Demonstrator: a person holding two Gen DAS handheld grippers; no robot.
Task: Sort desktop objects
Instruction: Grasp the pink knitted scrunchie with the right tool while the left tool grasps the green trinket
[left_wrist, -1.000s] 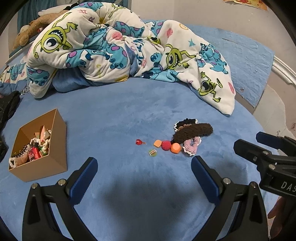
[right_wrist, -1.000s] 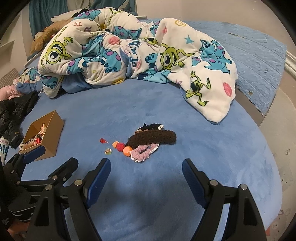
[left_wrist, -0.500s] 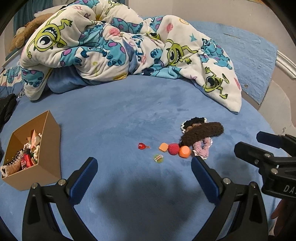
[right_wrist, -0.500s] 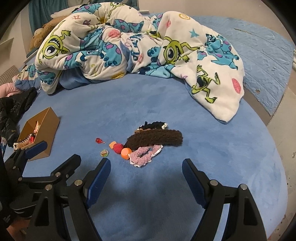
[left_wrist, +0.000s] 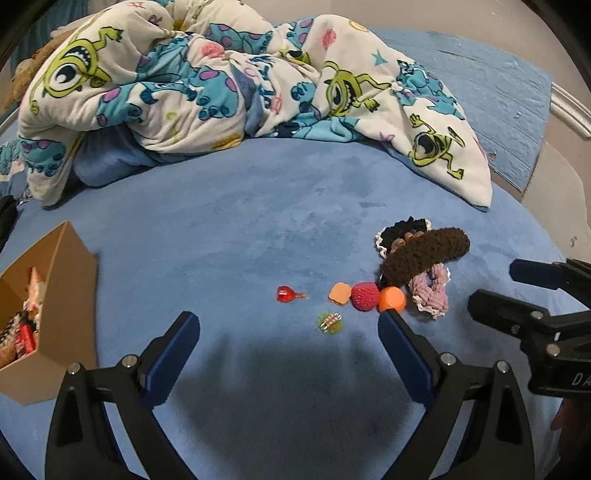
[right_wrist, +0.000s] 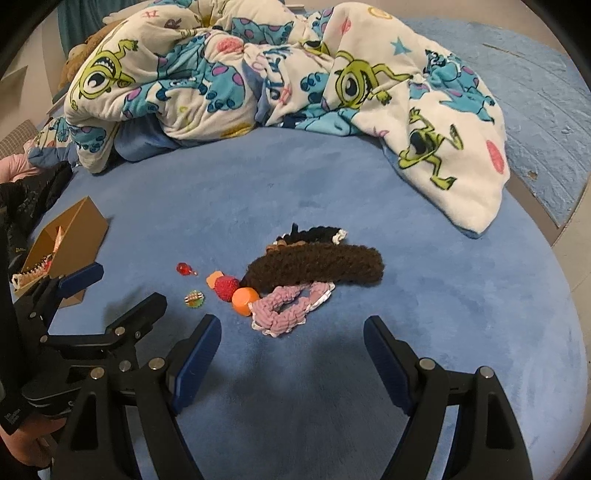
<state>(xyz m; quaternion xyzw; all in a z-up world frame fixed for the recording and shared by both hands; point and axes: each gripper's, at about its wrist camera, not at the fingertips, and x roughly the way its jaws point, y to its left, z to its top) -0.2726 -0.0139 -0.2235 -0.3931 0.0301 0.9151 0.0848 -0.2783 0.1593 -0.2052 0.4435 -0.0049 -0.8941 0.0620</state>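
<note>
Small items lie together on the blue bed cover (left_wrist: 229, 229): a red gem (left_wrist: 285, 294), a green disc (left_wrist: 330, 322), an orange piece (left_wrist: 340, 293), a red ball (left_wrist: 365, 296), an orange ball (left_wrist: 392, 299), a brown fuzzy hair clip (left_wrist: 424, 256), a pink scrunchie (left_wrist: 430, 290) and a black scrunchie (left_wrist: 400, 230). My left gripper (left_wrist: 288, 332) is open and empty, just short of the green disc. My right gripper (right_wrist: 291, 339) is open and empty, just short of the pink scrunchie (right_wrist: 288, 308). The brown clip (right_wrist: 317, 266) lies behind it.
A brown cardboard box (left_wrist: 48, 306) holding several items stands at the left; it also shows in the right wrist view (right_wrist: 62, 240). A crumpled cartoon-print blanket (left_wrist: 221, 81) fills the back. Dark clothing (right_wrist: 26, 206) lies at the far left. The bed edge curves at the right.
Both grippers have moved forward toward the cluster of small items, which now looks larger and closer. Both stay open and nothing has been picked up.
</note>
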